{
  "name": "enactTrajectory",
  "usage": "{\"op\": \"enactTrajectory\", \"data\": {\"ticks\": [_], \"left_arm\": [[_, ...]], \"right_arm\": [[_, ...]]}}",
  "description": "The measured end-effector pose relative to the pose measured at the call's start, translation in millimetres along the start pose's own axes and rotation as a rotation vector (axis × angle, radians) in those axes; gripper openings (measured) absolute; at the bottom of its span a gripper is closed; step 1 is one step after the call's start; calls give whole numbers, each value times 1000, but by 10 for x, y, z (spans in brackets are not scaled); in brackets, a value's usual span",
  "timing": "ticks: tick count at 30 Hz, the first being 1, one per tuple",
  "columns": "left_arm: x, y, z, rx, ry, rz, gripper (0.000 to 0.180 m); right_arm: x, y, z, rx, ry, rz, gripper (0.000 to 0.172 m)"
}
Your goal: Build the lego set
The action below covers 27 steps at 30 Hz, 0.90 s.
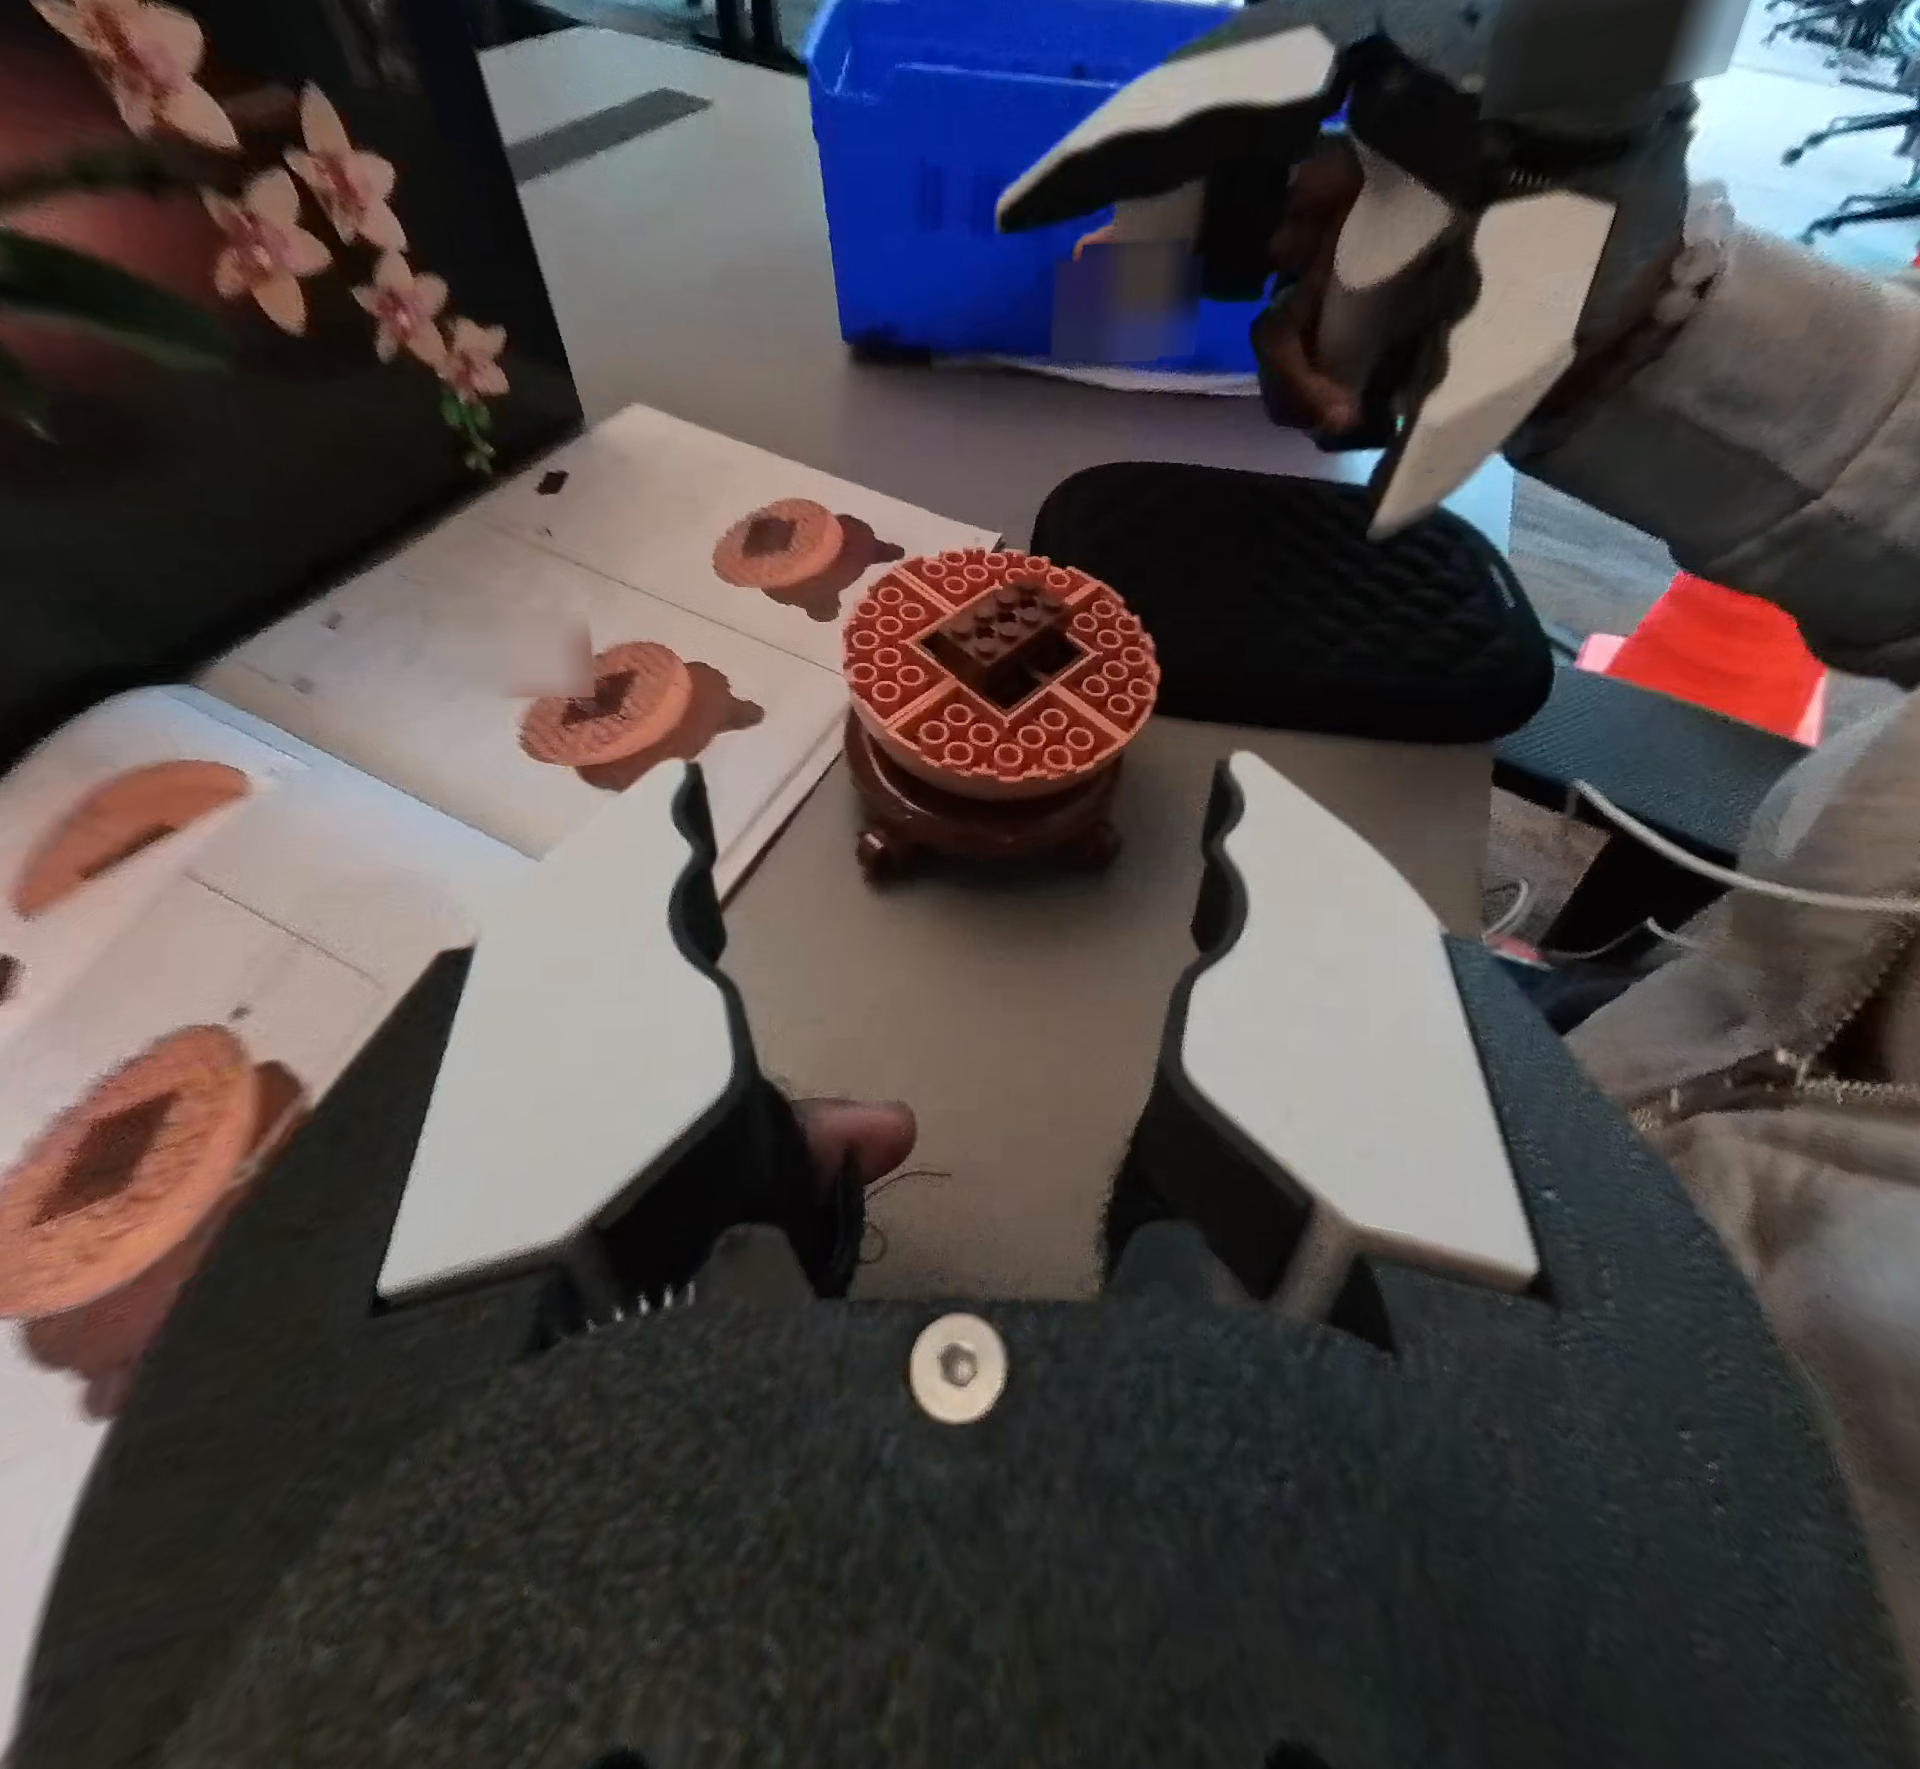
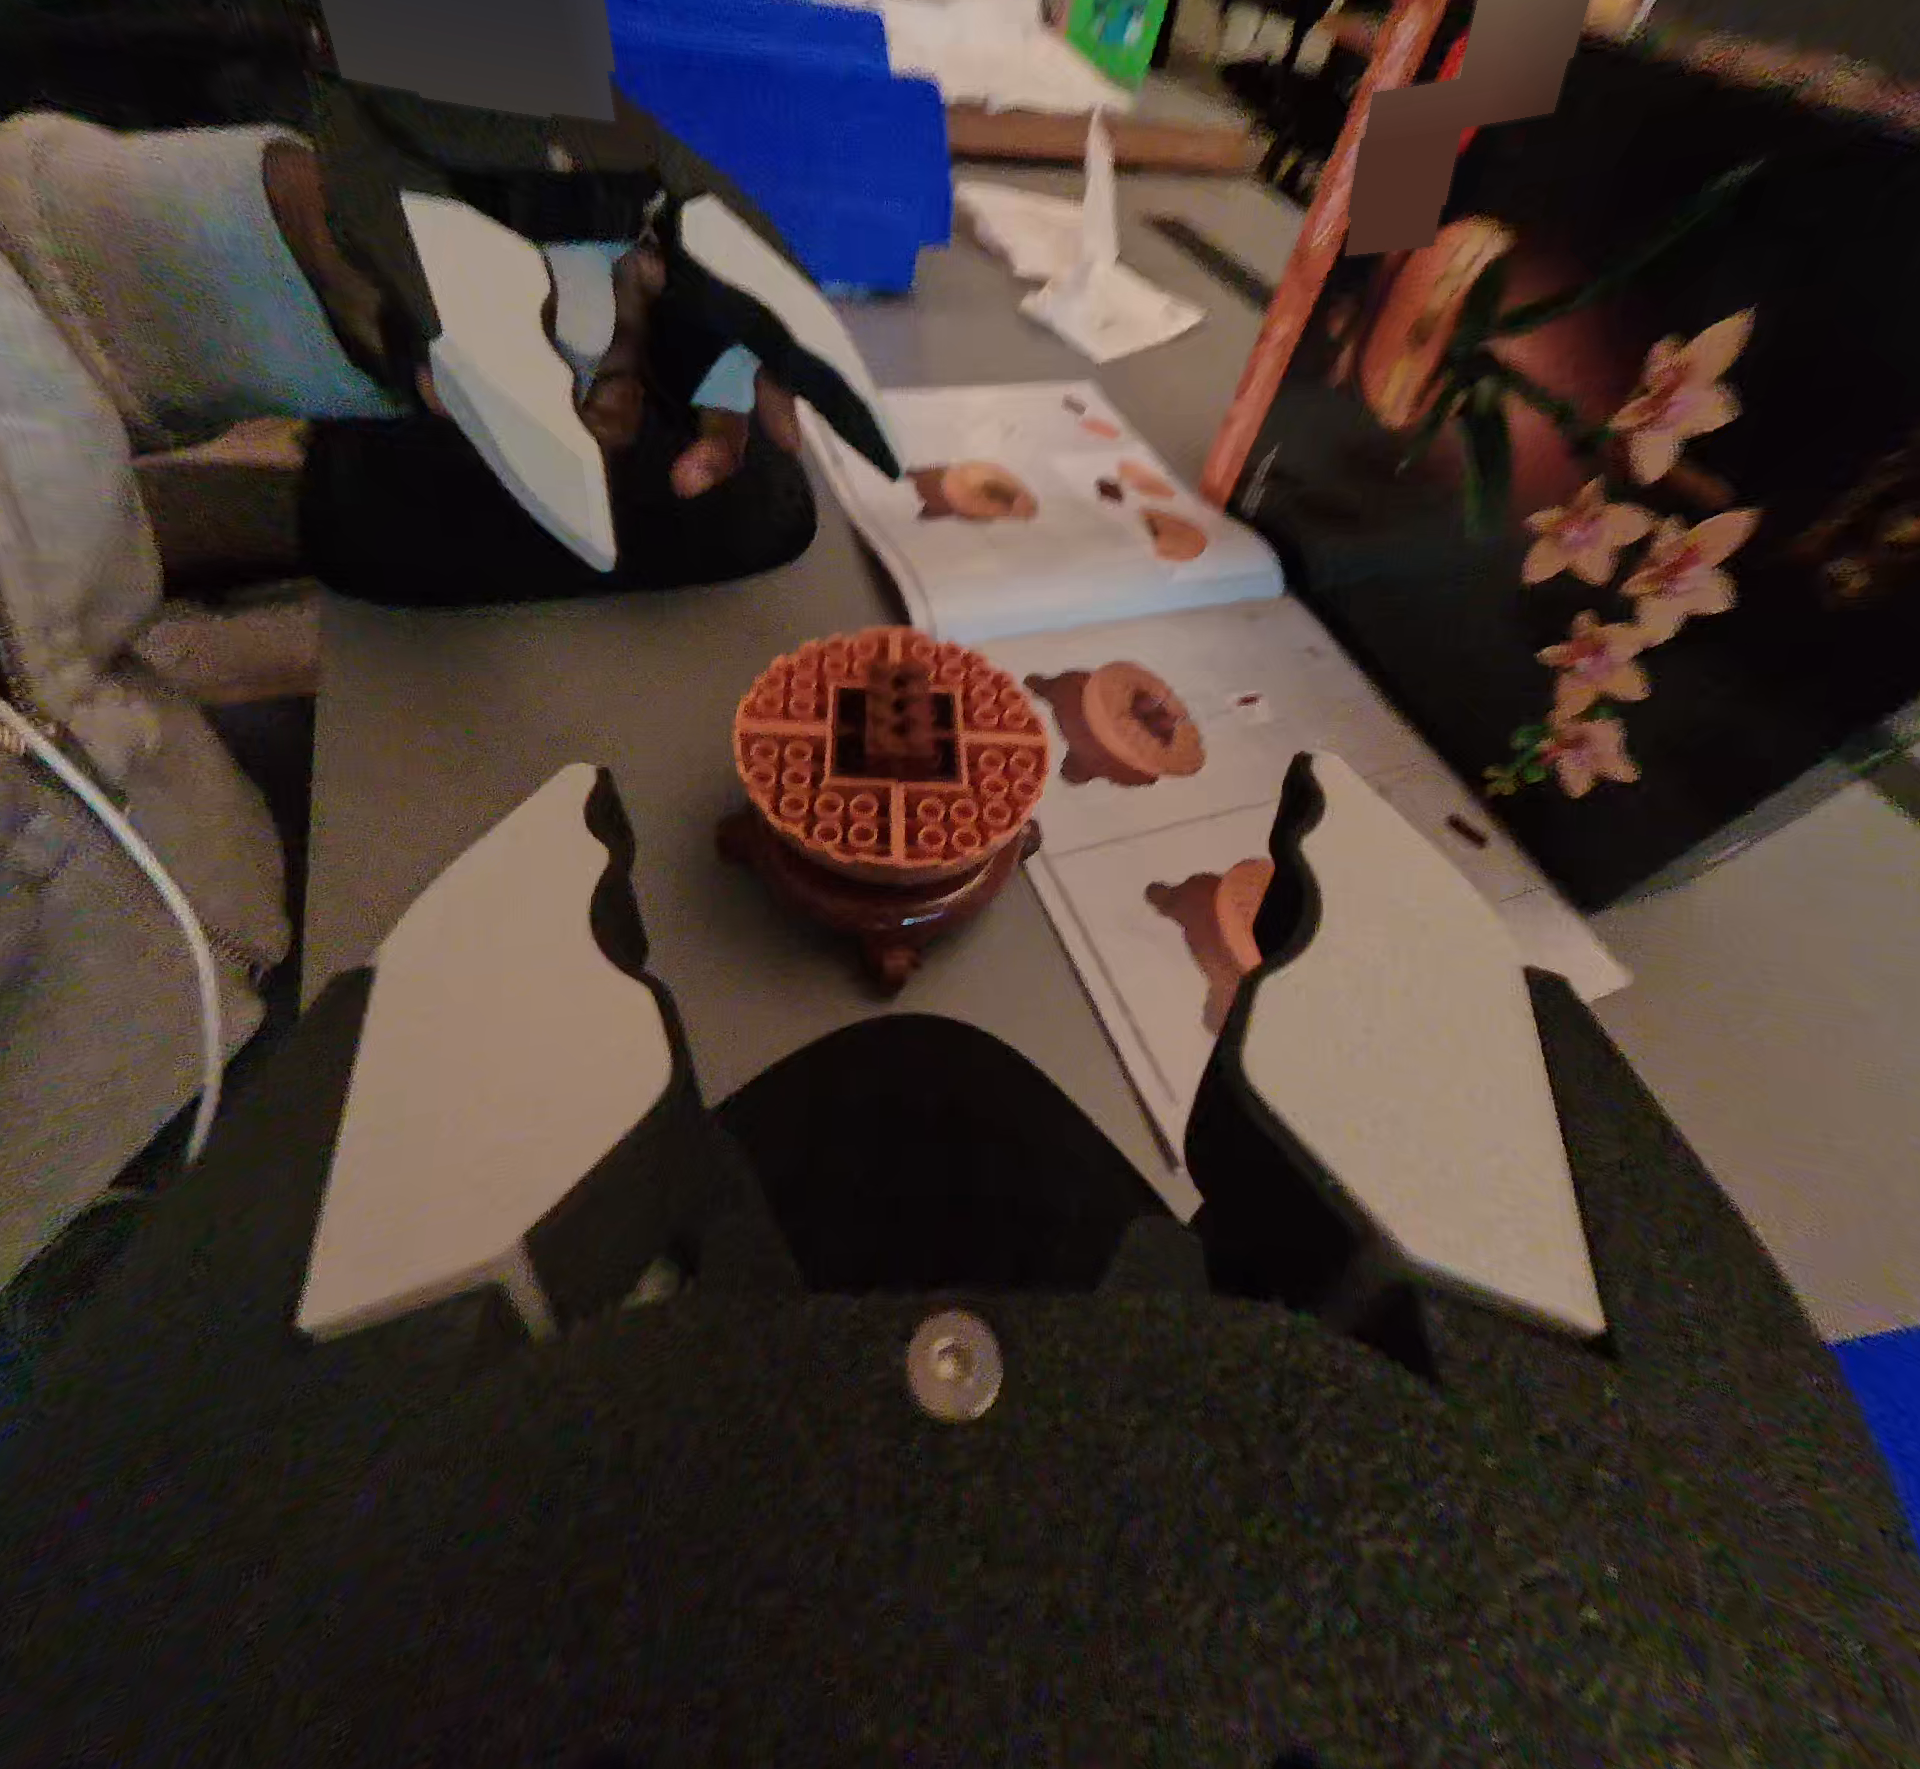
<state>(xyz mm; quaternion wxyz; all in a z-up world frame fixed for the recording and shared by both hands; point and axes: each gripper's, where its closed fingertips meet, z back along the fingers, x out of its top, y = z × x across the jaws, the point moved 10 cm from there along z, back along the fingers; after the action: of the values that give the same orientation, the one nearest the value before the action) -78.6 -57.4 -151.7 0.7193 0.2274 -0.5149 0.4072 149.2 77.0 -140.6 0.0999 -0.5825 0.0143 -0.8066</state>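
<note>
A round salmon studded brick disc (image 1: 997,680) stands on a dark brown brick base (image 1: 977,836) on the grey table (image 1: 987,1044). A dark brown brick (image 1: 1013,618) sits in the disc's square middle opening. My left gripper (image 1: 956,779) is open and empty, just short of the model, with its fingers to either side and apart from it. My right gripper (image 2: 948,779) is open and empty, also just short of the model (image 2: 888,753). Each gripper shows in the other's view, raised beyond the model with its jaws apart: the right gripper (image 1: 1200,369) and the left gripper (image 2: 743,514).
An open instruction booklet (image 1: 416,659) lies next to the model. A black box with pictured orchids (image 1: 260,265) stands behind it. A blue bin (image 1: 935,161) sits at the back of the table. A black chair seat (image 1: 1299,607) lies past the table edge. Sleeved arms hold both grippers. My left tips are roughly 5 cm from the round salmon studded brick disc (image 1: 997,680). From either gripper's tips it is about 6 cm to the dark brown brick (image 1: 1013,618). It is also in sight in the right wrist view (image 2: 898,705).
</note>
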Motion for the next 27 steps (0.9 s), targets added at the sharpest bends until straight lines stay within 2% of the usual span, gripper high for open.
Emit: {"op": "enactTrajectory", "data": {"ticks": [4, 7, 12, 14, 19, 27], "left_arm": [[-54, -29, -201, 8, 31, 46, 82], [-54, -15, -275, 0, 99, 55, 79], [-46, -26, -371, -71, 168, 58, 71], [-66, -26, -398, -95, 193, 57, 63], [-76, -27, -356, -120, 212, 50, 55], [-101, -134, -122, -191, 318, -5, 55]], "right_arm": [[-169, -52, -148, 78, 160, -94, 111], [-239, -74, -253, 140, 210, -146, 105], [-255, -42, -430, 198, 283, -126, 96], [-235, -15, -484, 236, 273, -146, 87], [-191, 75, -547, 241, 274, -182, 90], [-148, 326, -505, 304, 220, -243, 91]]}}
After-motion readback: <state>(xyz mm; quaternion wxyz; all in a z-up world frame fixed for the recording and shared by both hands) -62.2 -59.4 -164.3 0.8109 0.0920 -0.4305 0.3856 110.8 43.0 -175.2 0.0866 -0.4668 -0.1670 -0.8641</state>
